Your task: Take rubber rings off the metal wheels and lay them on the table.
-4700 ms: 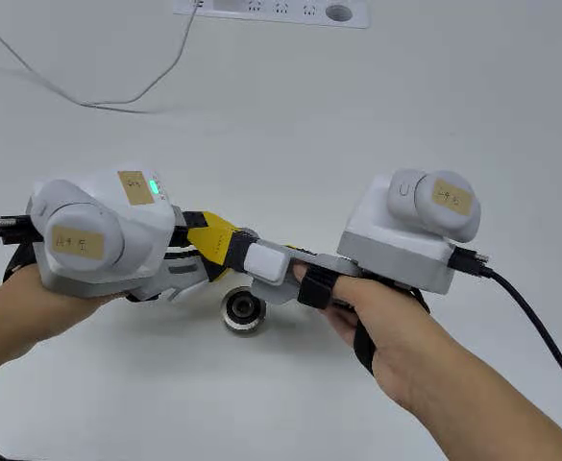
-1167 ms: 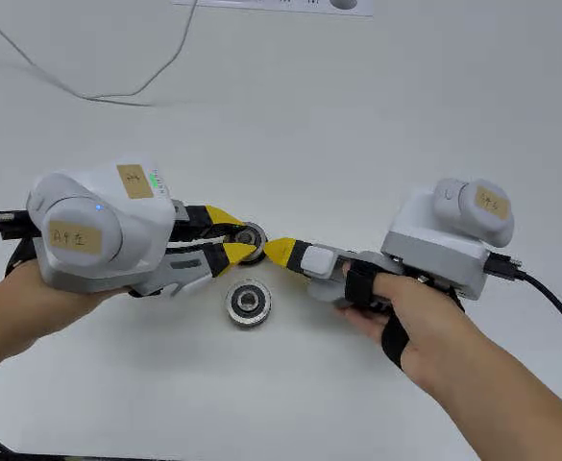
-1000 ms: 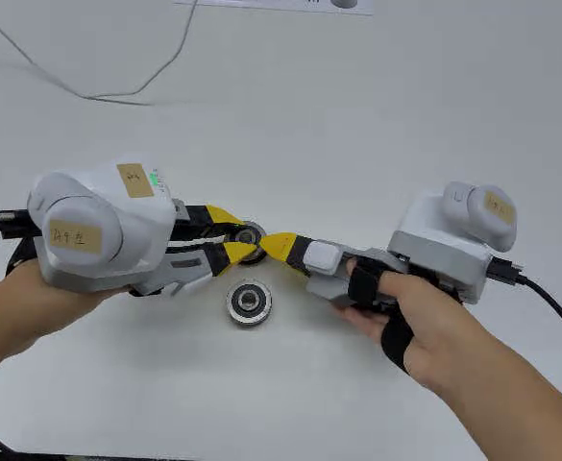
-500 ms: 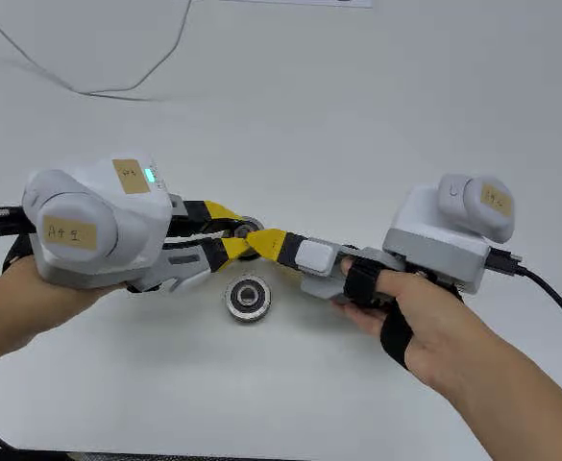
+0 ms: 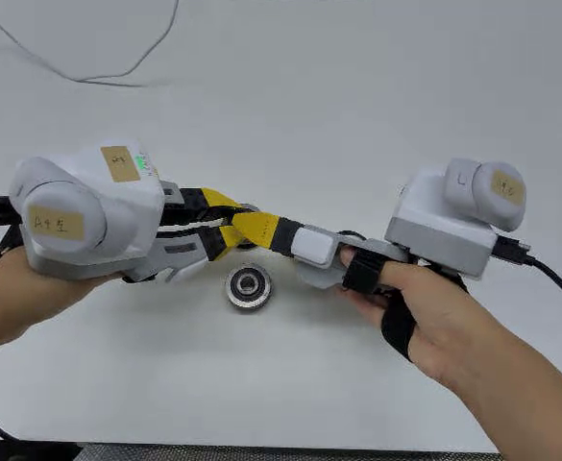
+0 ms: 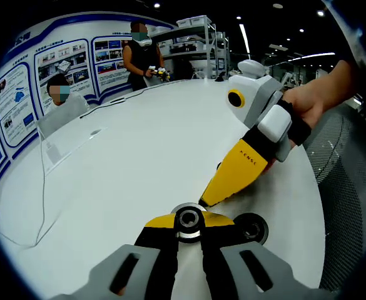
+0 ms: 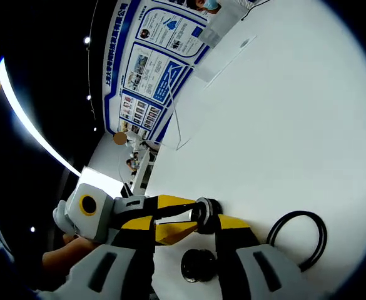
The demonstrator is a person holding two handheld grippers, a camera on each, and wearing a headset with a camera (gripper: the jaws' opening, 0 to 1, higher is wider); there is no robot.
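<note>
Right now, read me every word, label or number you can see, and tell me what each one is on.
Tape labels on the left hand-held gripper: handwritten, too blurred to read.
Tape label on the right hand-held gripper: handwritten, too blurred to read.
Dark print on that gripper's yellow finger: too small to read surely.
Wall posters: too small to read.
No text reads clearly.
</note>
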